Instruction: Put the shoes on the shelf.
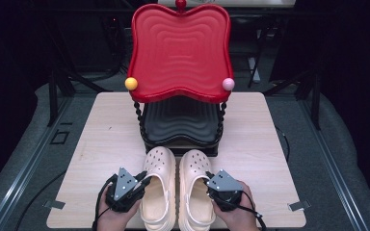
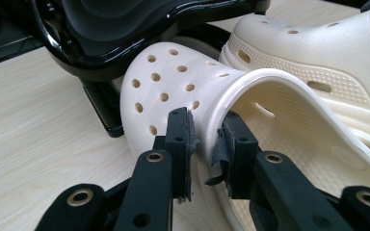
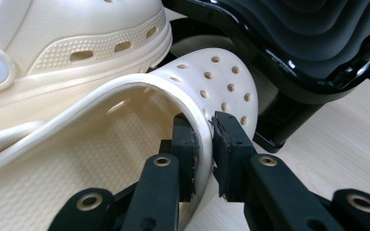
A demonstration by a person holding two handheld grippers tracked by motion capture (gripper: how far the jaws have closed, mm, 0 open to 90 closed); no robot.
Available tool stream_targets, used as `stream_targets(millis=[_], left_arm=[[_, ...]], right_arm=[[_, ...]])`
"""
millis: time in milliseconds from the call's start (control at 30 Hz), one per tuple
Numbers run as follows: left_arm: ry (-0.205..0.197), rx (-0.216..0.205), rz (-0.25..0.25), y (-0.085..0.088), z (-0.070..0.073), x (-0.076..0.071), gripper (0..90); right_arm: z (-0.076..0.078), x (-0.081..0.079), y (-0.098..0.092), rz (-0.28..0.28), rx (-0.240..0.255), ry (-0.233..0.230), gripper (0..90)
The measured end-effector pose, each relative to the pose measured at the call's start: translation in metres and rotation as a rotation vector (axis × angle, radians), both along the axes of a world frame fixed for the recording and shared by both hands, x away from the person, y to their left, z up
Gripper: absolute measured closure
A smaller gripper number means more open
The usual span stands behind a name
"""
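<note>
While both cream clogs lay side by side on the wooden table [image 1: 91, 144], toes toward the black lower tray [image 1: 180, 122] of a two-level stand, we held one in each tool. On the left, our left gripper [image 1: 142, 181] pinched the outer side wall of the left clog [image 1: 159, 185] at the rim of its opening, one pad inside and one outside. On the right, our right gripper [image 1: 207, 180] pinched the outer wall of the right clog [image 1: 195, 185] in the same way. Above the black tray stood the red upper tray [image 1: 180, 50].
</note>
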State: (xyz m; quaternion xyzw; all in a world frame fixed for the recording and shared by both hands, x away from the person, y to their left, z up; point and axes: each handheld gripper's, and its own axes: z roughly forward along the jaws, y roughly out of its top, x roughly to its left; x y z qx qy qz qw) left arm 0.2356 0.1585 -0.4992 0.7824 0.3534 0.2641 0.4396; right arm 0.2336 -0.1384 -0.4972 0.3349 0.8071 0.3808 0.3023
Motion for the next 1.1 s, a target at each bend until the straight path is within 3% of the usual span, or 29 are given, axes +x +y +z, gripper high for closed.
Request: stream_targets(millis=[267, 500, 833, 1100], left_arm=[[-0.016, -0.019, -0.019, 0.001, 0.017, -0.005, 76.2], [-0.043, -0.030, -0.026, 0.002, 0.035, -0.002, 76.3], [-0.065, -0.033, -0.027, 0.001, 0.053, 0.012, 76.3], [-0.072, -0.030, -0.036, -0.001, 0.061, 0.031, 76.3]], right_arm=[[0.021, -0.010, -0.007, 0.011, 0.002, -0.048, 79.3], [0.040, -0.008, -0.007, 0.018, 0.028, -0.070, 79.3], [0.060, 0.005, -0.006, 0.025, 0.027, -0.083, 79.3], [0.073, 0.025, -0.006, 0.022, 0.024, -0.096, 79.3]])
